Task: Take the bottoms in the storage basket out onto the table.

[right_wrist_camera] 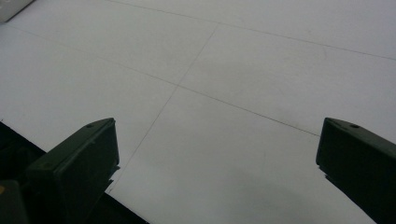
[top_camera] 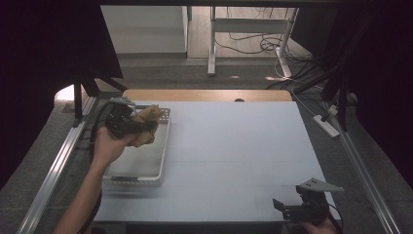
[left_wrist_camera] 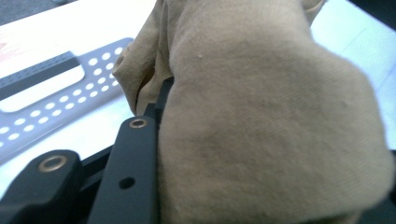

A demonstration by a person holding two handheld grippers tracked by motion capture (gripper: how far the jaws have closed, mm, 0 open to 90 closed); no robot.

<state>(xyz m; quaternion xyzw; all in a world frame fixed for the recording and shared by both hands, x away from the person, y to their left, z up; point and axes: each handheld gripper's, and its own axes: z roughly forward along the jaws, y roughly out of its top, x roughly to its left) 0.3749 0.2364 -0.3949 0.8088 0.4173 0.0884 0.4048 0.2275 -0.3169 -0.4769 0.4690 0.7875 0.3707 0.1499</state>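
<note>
Beige cloth point(top_camera: 146, 125) is pinched in the jaws of the left gripper point(top_camera: 127, 122), held above the far end of the white tray point(top_camera: 141, 168). Well apart from the tray, the right gripper point(top_camera: 292, 207) rests at the worktop point(top_camera: 234, 146) near edge, jaws spread.

Crumpled tan cloth point(top_camera: 146, 126), bunched between the left gripper's point(top_camera: 130, 122) jaws, above the perforated white tray point(top_camera: 163, 146).

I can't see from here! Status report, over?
Left gripper shut on crumpled tan cloth, above white perforated tray. Right gripper open, idle. Nothing in the way.
</note>
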